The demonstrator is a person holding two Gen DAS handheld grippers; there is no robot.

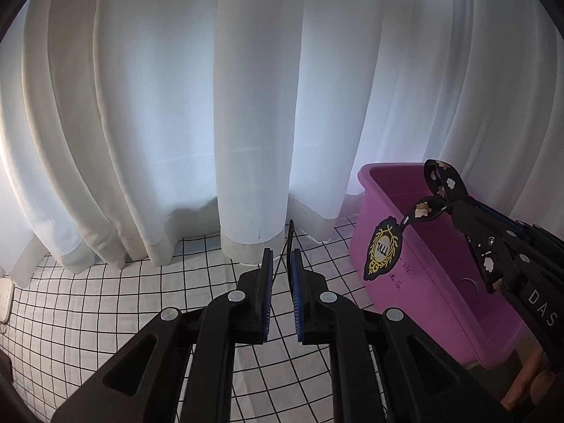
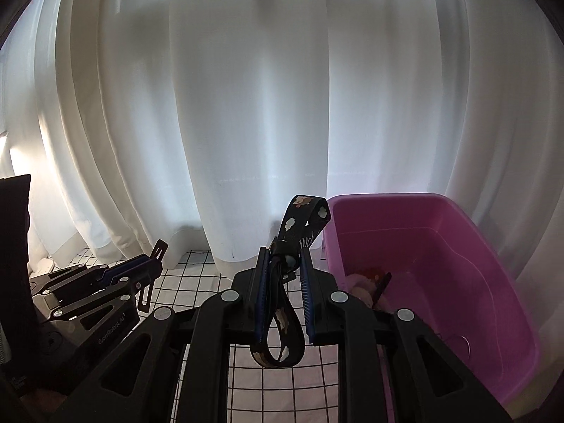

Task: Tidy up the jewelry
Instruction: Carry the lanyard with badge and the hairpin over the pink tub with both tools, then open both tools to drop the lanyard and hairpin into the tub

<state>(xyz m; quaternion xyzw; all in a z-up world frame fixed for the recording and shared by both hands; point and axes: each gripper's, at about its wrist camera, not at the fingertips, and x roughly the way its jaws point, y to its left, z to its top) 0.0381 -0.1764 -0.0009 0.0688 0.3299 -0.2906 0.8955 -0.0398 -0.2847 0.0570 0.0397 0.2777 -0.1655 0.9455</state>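
Observation:
My right gripper (image 2: pixel 283 268) is shut on a black patterned strap (image 2: pixel 287 324) with cloud and bear prints; its loops stick out above and below the fingers. In the left wrist view the strap (image 1: pixel 439 183) carries a black and gold badge (image 1: pixel 384 248) that hangs in front of the purple bin (image 1: pixel 433 282). My left gripper (image 1: pixel 281 264) is shut on a thin black hair clip (image 1: pixel 289 238). It also shows in the right wrist view (image 2: pixel 151 271), left of my right gripper. The bin (image 2: pixel 440 246) holds a few small items.
White curtains (image 1: pixel 246 105) hang close behind. The table has a white cloth with a black grid (image 1: pixel 88 310). A white power strip (image 1: pixel 5 299) lies at the far left. A dark object (image 2: pixel 14 246) stands at the left edge of the right wrist view.

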